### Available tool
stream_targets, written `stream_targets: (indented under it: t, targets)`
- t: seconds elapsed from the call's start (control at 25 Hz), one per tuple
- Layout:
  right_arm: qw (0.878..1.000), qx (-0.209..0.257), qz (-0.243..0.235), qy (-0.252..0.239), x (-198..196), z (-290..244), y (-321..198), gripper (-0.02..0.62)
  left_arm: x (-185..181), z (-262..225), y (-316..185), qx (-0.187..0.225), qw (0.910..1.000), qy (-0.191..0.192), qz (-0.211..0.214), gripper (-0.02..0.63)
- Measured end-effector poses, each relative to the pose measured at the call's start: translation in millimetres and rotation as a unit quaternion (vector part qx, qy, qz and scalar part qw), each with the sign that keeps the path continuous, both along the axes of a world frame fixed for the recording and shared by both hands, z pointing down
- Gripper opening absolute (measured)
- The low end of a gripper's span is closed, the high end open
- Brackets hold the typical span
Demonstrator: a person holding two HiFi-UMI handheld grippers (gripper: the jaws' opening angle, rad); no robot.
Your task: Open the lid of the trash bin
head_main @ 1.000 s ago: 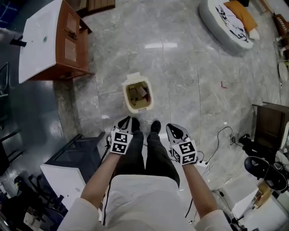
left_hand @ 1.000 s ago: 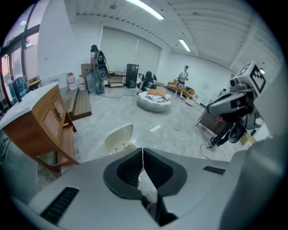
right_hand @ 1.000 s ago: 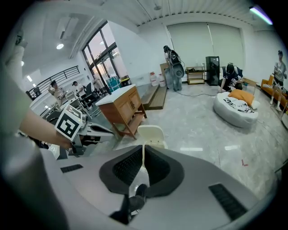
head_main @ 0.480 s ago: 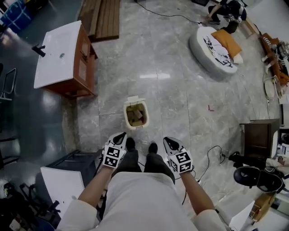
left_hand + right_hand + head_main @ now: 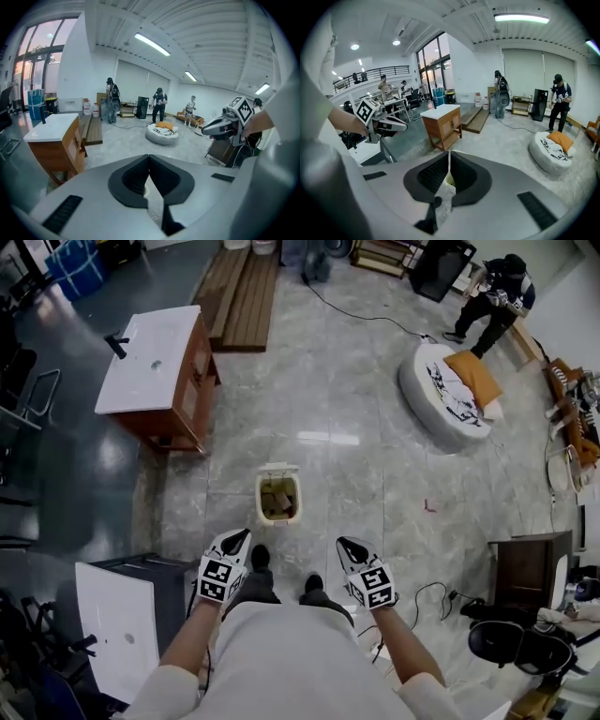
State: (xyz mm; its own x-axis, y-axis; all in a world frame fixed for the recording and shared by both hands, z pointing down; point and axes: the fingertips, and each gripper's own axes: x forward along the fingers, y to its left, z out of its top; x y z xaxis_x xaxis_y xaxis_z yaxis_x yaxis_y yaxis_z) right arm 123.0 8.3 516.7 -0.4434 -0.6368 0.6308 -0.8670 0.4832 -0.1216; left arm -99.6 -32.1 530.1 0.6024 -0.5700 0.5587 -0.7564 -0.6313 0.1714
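A small cream trash bin [image 5: 278, 499] stands on the grey marble floor just ahead of the person's feet; its top is open and brown and light scraps show inside. In the head view my left gripper [image 5: 238, 535] is held low at the left, short of the bin, and my right gripper [image 5: 344, 545] at the right, both apart from it. Each one's jaws are pressed together with nothing between them. In the right gripper view a sliver of the bin [image 5: 449, 180] shows through the jaw cutout. The left gripper view looks out across the room.
A wooden cabinet with a white top [image 5: 155, 371] stands to the back left. A round white cushion bed [image 5: 443, 395] lies at the back right, with a person [image 5: 497, 292] beyond it. A white panel [image 5: 112, 615] lies near left, and a dark cabinet [image 5: 527, 568] and floor cables [image 5: 427, 594] near right.
The head view has pulled up and back, so the bin looks smaller and farther off. Both grippers stay shut in front of the body.
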Motion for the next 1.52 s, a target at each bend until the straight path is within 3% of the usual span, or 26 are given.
stream_targets:
  t: [0.32, 0.56, 0.8, 1.16, 1.52]
  targets:
    - [0.998, 0.024, -0.057, -0.004, 28, -24, 30, 0.034, 16, -44, 41, 0.030, 0.9964, 0.034, -0.072, 0.018]
    - [0.996, 0.040, -0.084, -0.015, 48, -29, 51, 0.034, 27, -67, 78, 0.047, 0.9877, 0.064, -0.134, 0.018]
    - [0.994, 0.044, -0.101, -0.025, 65, -32, 64, 0.034, 31, -90, 113, 0.070, 0.9789, 0.071, -0.179, 0.018]
    - [0.991, 0.069, -0.110, -0.038, 56, -58, 72, 0.034, 16, -106, 155, 0.074, 0.9750, 0.064, -0.199, 0.018]
    - [0.992, 0.094, -0.077, -0.045, 29, -82, 77, 0.034, -14, -124, 165, 0.093, 0.9797, 0.050, -0.171, 0.018]
